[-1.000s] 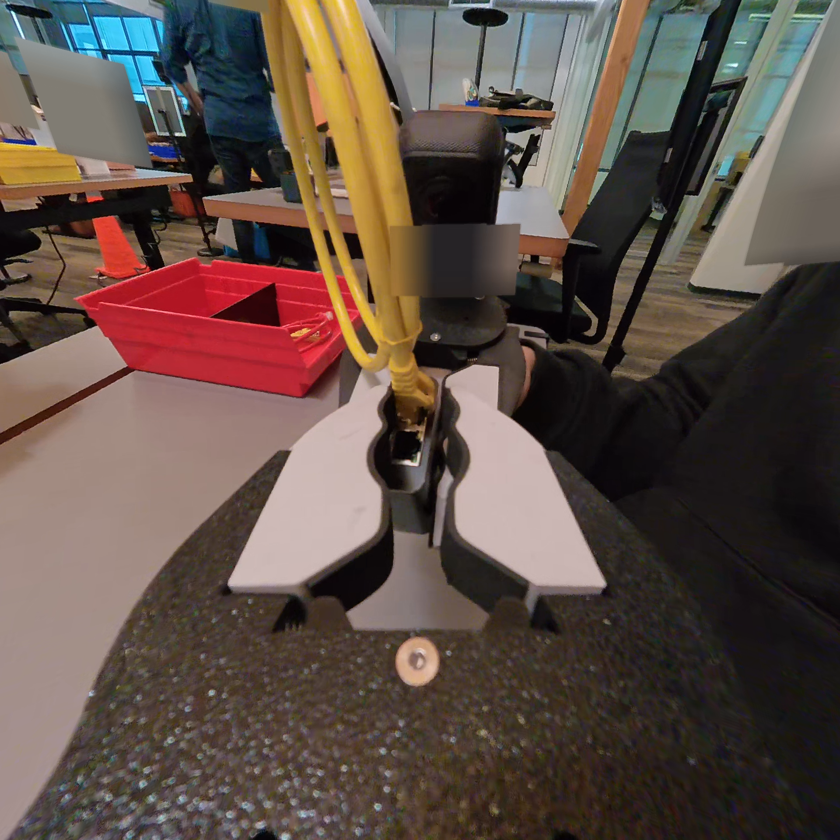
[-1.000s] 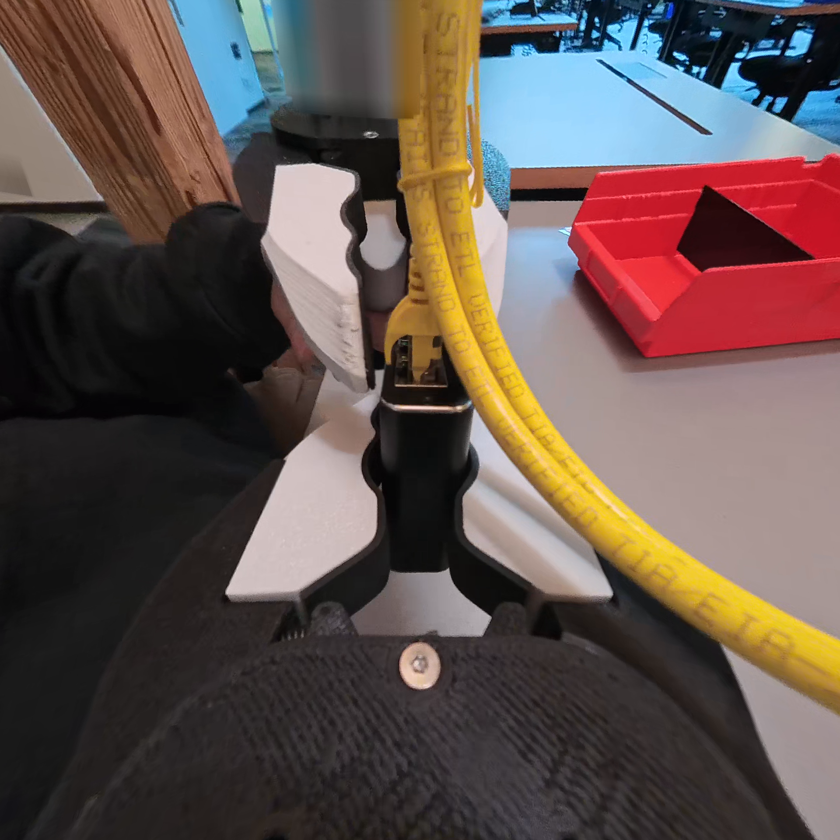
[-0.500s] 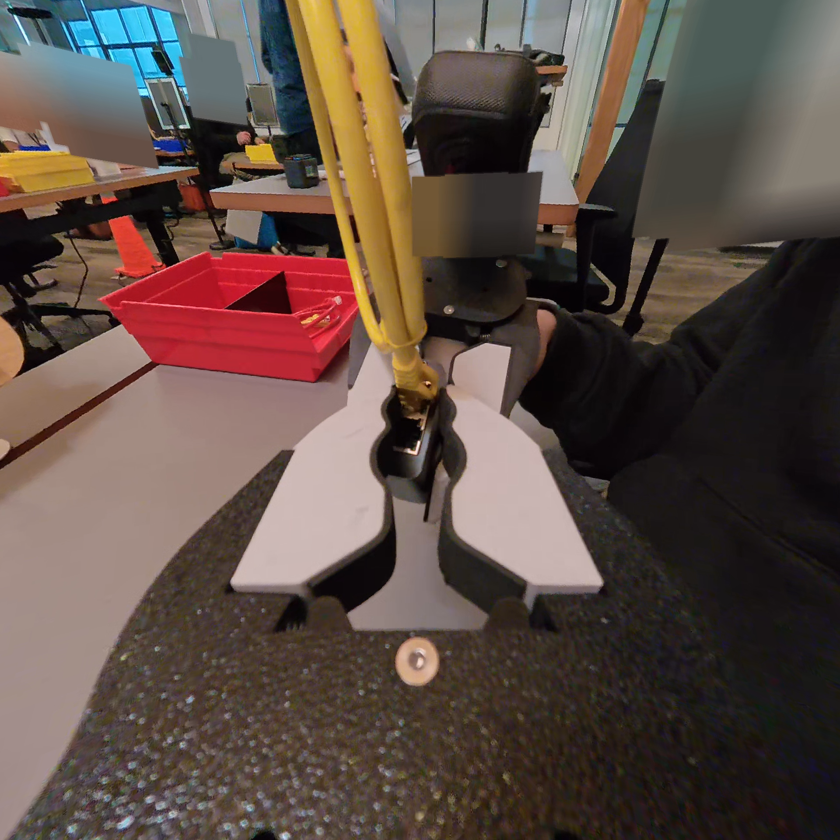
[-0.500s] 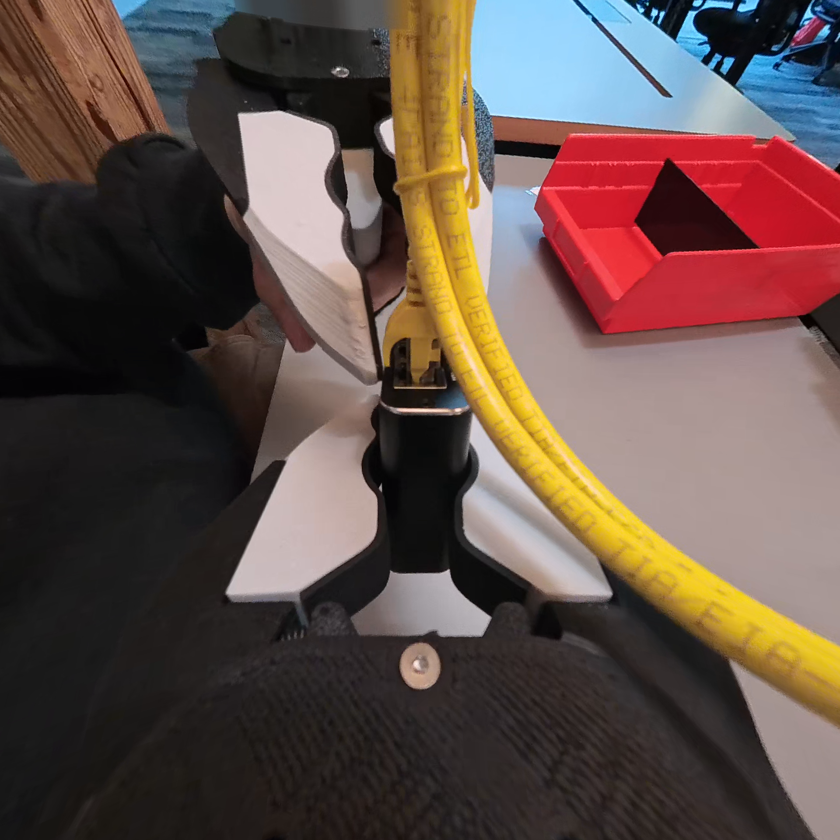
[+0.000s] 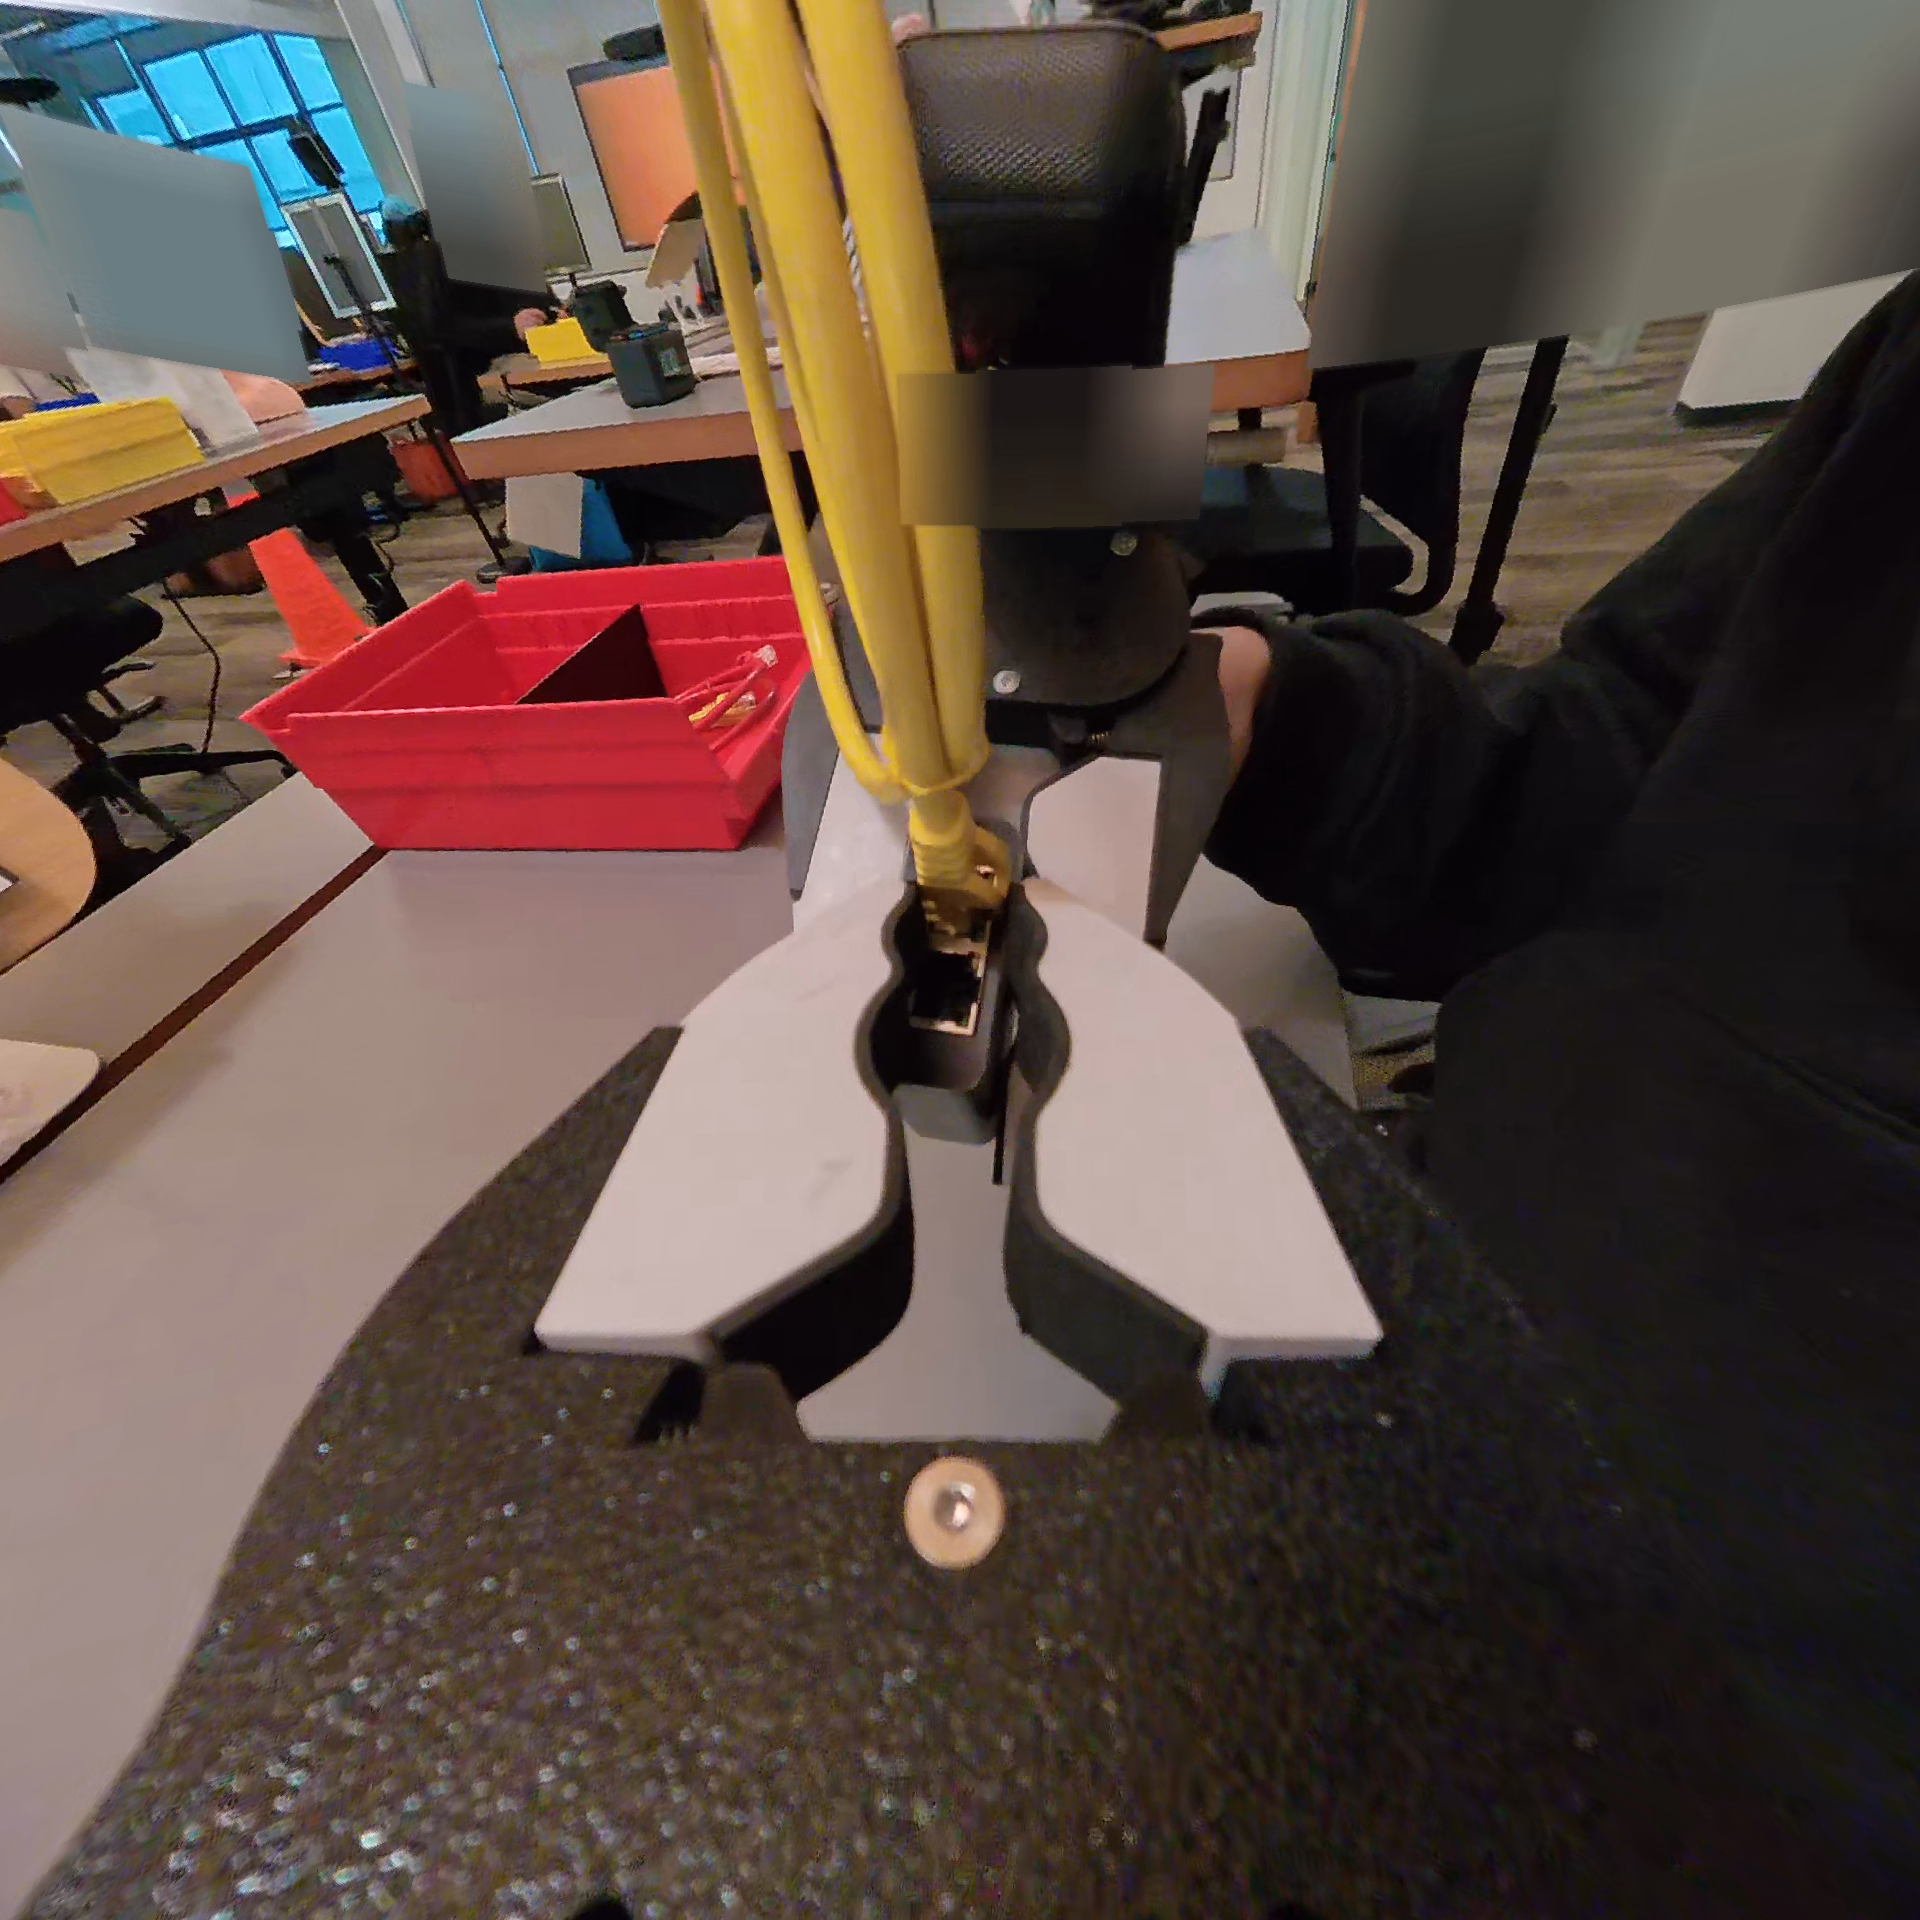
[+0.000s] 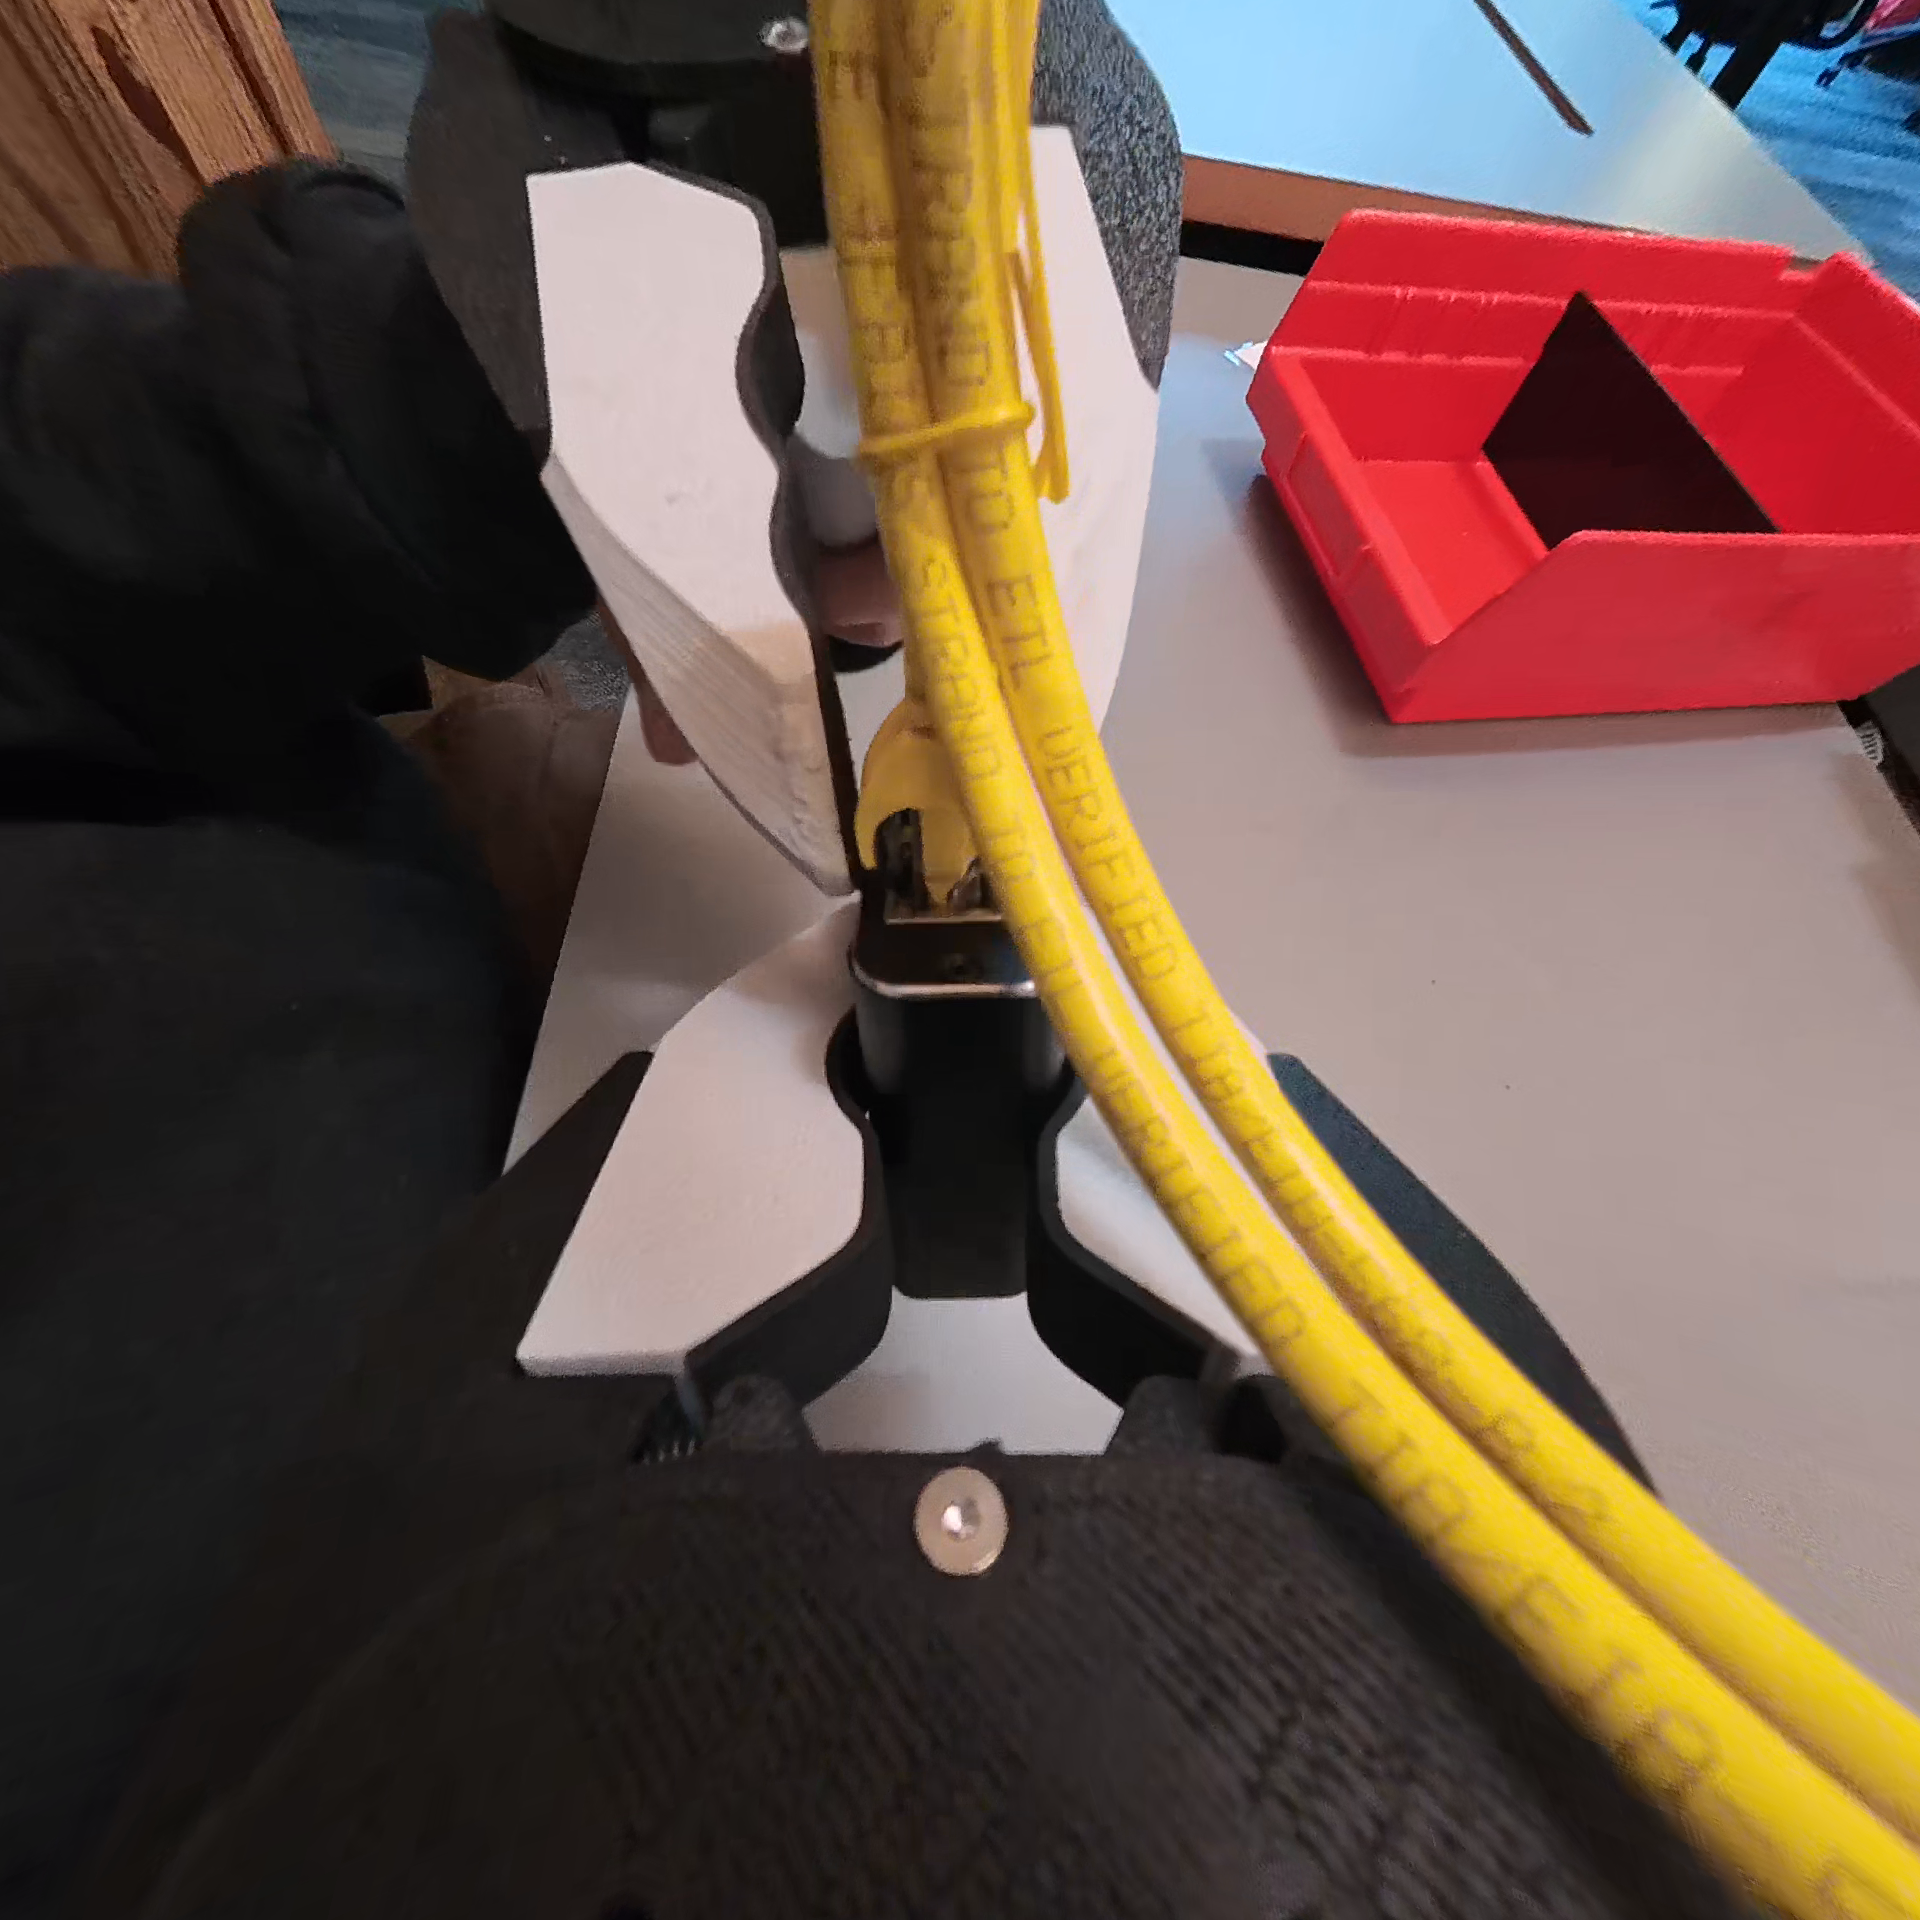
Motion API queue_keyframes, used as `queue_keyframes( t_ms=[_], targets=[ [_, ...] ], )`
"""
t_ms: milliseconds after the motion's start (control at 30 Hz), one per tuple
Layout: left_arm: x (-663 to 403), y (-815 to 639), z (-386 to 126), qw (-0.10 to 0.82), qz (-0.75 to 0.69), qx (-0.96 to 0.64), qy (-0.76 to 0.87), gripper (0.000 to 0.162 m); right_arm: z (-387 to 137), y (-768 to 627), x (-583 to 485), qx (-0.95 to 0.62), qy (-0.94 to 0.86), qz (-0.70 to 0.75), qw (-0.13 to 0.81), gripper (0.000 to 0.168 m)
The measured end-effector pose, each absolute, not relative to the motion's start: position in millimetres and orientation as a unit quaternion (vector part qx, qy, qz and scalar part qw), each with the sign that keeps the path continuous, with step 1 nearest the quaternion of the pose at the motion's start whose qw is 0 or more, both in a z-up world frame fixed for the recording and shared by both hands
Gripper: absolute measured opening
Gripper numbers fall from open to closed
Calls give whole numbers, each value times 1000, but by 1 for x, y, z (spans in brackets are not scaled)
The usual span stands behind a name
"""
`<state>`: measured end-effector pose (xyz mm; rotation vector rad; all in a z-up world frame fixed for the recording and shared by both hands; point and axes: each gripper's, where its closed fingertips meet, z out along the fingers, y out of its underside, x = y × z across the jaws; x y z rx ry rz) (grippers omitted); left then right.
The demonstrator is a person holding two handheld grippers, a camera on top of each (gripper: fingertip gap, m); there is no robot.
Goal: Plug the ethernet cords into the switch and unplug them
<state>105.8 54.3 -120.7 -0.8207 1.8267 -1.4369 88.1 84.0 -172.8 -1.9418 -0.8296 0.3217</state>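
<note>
My right gripper (image 6: 951, 966) is shut on a small black switch (image 6: 951, 1122), held above the grey table (image 6: 1455, 987). A yellow ethernet plug (image 6: 914, 790) sits in the switch's far port. Its bundled yellow cord (image 6: 1091, 935) loops up and back over my right side. My left gripper (image 5: 961, 904) faces the right one and is shut on the yellow plug (image 5: 951, 852). The switch (image 5: 940, 1039) shows empty ports between my left fingers. The left gripper's white fingers (image 6: 675, 499) reach down to the plug in the right wrist view.
A red bin (image 5: 520, 769) stands on the table (image 5: 312, 1091) behind and left, with a short cable (image 5: 738, 696) in it. It also shows in the right wrist view (image 6: 1621, 644). A person's black sleeve (image 5: 1507, 779) fills the right. Desks, chairs and an orange cone stand beyond.
Both grippers have stayed shut on the plug and the switch. The pair has tilted and shifted a little, and the plug now leans more in its port.
</note>
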Motion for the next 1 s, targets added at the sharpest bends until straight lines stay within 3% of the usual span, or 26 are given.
queue_keyframes(
  t_ms=[233,1000],
  targets=[
    [106,59,-127,328,-530,-336,706,15,-178,85,89,-801,-333,144,475,27],
    [129,56,-113,289,-693,-380,540,13,-162,81,106,-792,-281,200,504,30]
  ],
)
